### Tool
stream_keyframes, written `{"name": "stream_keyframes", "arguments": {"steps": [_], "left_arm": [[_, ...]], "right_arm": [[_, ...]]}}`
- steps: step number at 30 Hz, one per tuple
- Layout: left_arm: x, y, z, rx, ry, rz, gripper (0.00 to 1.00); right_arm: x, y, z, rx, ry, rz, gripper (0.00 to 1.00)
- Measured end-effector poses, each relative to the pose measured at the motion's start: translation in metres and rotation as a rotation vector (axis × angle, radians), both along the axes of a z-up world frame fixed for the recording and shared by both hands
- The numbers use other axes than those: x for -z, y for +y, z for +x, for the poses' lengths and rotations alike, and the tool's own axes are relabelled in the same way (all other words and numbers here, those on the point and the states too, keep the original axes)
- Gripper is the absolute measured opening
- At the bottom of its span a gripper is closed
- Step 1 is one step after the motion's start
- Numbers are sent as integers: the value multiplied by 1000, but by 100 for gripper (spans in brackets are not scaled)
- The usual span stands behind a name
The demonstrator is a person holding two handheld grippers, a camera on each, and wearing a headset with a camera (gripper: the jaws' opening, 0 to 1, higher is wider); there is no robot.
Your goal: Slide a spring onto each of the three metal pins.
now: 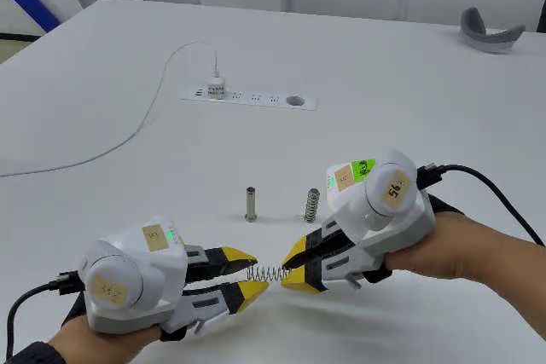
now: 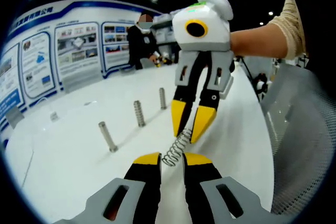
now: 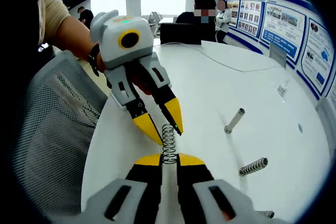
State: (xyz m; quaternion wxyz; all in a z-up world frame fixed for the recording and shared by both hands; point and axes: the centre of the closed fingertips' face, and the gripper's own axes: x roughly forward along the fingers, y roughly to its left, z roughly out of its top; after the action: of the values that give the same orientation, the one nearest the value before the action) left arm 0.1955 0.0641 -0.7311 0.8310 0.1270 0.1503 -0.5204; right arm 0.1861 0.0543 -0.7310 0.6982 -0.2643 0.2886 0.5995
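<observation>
A small steel spring (image 1: 269, 273) stretches level between my two grippers above the white table (image 1: 384, 83). My left gripper (image 1: 253, 273) holds its left end between yellow tips. My right gripper (image 1: 293, 267) pinches the other end. In the left gripper view the spring (image 2: 176, 149) runs from my left gripper (image 2: 172, 159) up to the right gripper (image 2: 189, 129). A bare metal pin (image 1: 251, 204) stands upright behind them, and a second pin (image 1: 312, 205) beside it wears a spring. The right gripper view also has a third pin (image 3: 265, 213) lying at its lower edge, with a spring on it.
A white power strip (image 1: 247, 96) with a plugged charger (image 1: 216, 85) and its cable (image 1: 136, 130) lies further back. A grey curved object (image 1: 490, 33) rests at the far right. People stand at a desk (image 3: 181, 32) in the background.
</observation>
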Motion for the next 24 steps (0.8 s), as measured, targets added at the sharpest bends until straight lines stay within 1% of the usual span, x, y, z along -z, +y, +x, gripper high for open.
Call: {"name": "stream_keyframes", "arguments": {"steps": [6, 9, 18, 24], "left_arm": [[-1, 1, 0, 1, -4, -1, 14], [0, 1, 1, 0, -3, 1, 14], [1, 1, 1, -5, 6, 1, 12], [0, -2, -1, -2, 15, -7, 11]], "right_arm": [[-6, 0, 0, 3, 1, 11, 12], [-12, 2, 1, 7, 2, 23, 12], [-29, 11, 2, 15, 3, 71, 12], [-40, 19, 3, 22, 11, 116, 12]]}}
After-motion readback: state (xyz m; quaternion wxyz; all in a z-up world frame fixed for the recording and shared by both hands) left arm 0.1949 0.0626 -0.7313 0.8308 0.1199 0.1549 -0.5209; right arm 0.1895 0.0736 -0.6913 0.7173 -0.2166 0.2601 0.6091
